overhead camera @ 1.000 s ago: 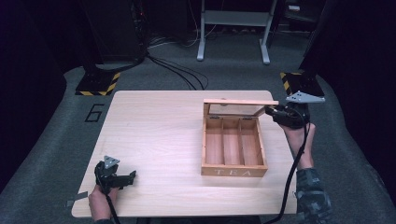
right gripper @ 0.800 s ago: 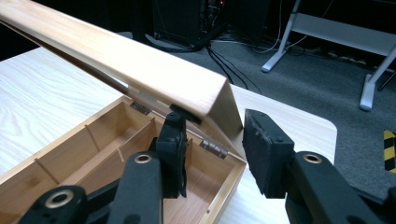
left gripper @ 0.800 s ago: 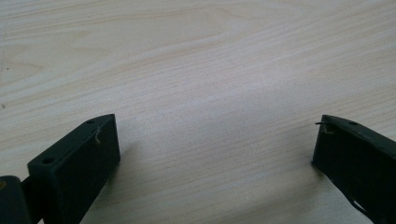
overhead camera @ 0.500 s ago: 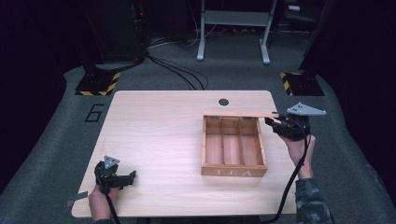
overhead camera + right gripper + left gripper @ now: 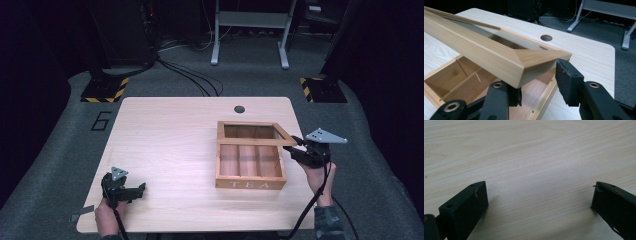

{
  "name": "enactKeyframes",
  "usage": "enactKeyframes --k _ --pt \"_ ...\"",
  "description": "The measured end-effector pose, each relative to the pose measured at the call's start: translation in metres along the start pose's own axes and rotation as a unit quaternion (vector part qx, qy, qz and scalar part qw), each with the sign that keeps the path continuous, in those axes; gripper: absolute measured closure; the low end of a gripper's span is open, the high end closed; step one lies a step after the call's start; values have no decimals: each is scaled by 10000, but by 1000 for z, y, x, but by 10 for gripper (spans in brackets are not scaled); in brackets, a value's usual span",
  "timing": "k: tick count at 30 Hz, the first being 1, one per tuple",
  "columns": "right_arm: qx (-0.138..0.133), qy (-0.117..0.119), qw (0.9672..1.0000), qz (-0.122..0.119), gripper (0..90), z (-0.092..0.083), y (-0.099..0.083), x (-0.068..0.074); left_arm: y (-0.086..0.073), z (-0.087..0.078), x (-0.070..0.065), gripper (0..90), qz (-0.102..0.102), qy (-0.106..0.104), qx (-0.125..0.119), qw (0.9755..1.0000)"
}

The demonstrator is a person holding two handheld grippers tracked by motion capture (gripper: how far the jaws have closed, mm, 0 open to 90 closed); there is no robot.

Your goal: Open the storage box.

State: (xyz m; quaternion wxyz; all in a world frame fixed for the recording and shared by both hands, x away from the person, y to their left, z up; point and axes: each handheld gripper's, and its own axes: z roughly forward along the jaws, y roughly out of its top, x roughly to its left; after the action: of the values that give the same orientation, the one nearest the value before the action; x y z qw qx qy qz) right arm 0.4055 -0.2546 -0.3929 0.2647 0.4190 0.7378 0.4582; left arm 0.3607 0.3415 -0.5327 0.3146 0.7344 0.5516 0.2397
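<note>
While the left gripper (image 5: 134, 190) rests at the table's (image 5: 165, 140) 7 o'clock with jaws wide and empty, the tea box (image 5: 251, 167) sits at 4 o'clock. Right gripper (image 5: 537, 82) pinches the hinged lid's (image 5: 499, 56) corner. Light, stiff wood; slick edge, so grip the frame squarely.

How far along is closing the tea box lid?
The lid has come most of the way down from upright since a second ago. The right gripper holds the lid's front corner, with its jaws just easing open. The lid is still tilted above the tea box, whose three compartments look empty, so lowering it flat and letting go remain. The left gripper rests open on the table.
</note>
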Motion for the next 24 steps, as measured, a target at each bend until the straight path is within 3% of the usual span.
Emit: enactKeyframes --k 24 --pt "284 50 9991 310 577 3 -57 15 0 0 0 5 1 1 1 10000"
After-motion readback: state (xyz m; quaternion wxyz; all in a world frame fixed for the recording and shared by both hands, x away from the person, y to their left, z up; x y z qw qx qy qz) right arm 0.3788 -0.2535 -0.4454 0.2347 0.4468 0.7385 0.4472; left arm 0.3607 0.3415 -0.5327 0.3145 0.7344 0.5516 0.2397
